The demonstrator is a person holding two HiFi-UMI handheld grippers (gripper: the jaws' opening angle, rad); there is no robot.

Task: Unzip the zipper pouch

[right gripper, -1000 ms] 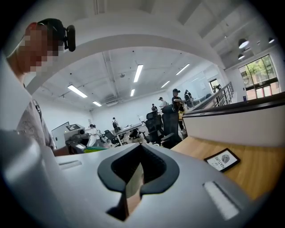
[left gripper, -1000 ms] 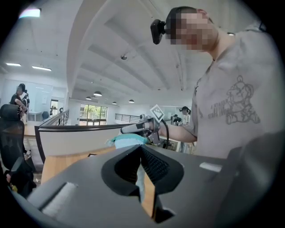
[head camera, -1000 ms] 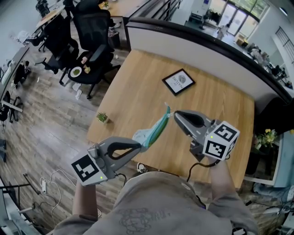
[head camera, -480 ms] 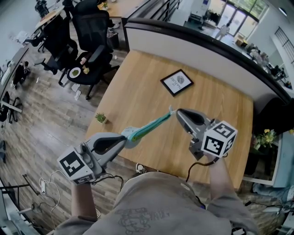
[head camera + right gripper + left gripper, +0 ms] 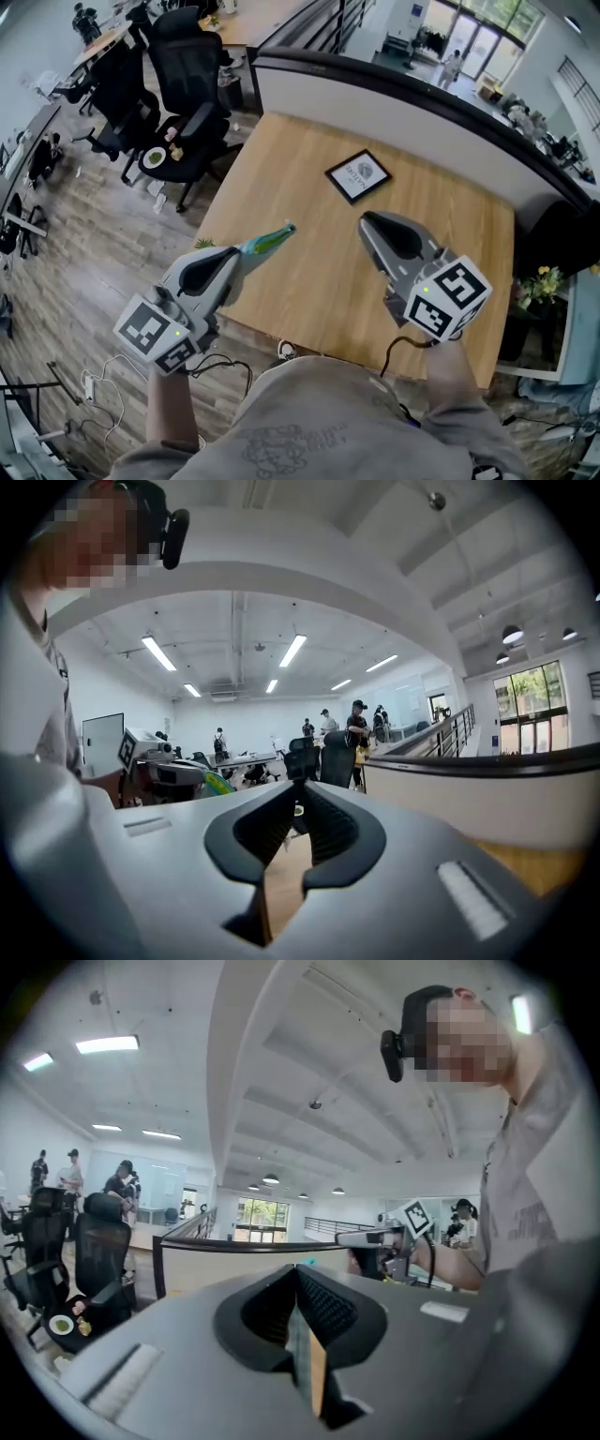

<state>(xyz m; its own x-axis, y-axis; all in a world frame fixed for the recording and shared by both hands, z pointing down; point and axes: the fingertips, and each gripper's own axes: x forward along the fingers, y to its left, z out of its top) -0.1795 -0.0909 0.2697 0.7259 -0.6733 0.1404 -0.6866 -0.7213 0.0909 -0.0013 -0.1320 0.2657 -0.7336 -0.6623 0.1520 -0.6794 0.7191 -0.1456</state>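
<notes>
zipper pouch [image 5: 267, 241]: pinched at one end by the left tool, its free length sticking out ahead of that tool's tip, up in the air and off the counter [image 5: 309, 291].
left tool [image 5: 242, 254]: jaws together, clamped on the thin edge of the pouch; the left gripper view shows the fabric edge-on between the pads.
right tool [image 5: 366, 221]: jaws together with nothing between them; it stands well apart from the pouch, off to the side the pouch's free end points toward.
zip: whether it is open or closed cannot be told, and the zip pull is too small to find in any view.
risk, sag or slip: the pouch hangs from a single narrow pinch, so a jolt of the left tool could work it loose. It hangs about over the counter's near edge, so a drop might go to the floor [image 5: 103, 253].
risk, missed regrasp: the right tool would have to open before taking the pull; coming in closed it would only knock the free end aside.
risk, twist: a tug not in line with the zip would likely turn the pouch in the left tool's pads rather than run the slider.
risk, wrong grab: with the pull so small, the right tool could nip fabric instead — and jam the zip.
</notes>
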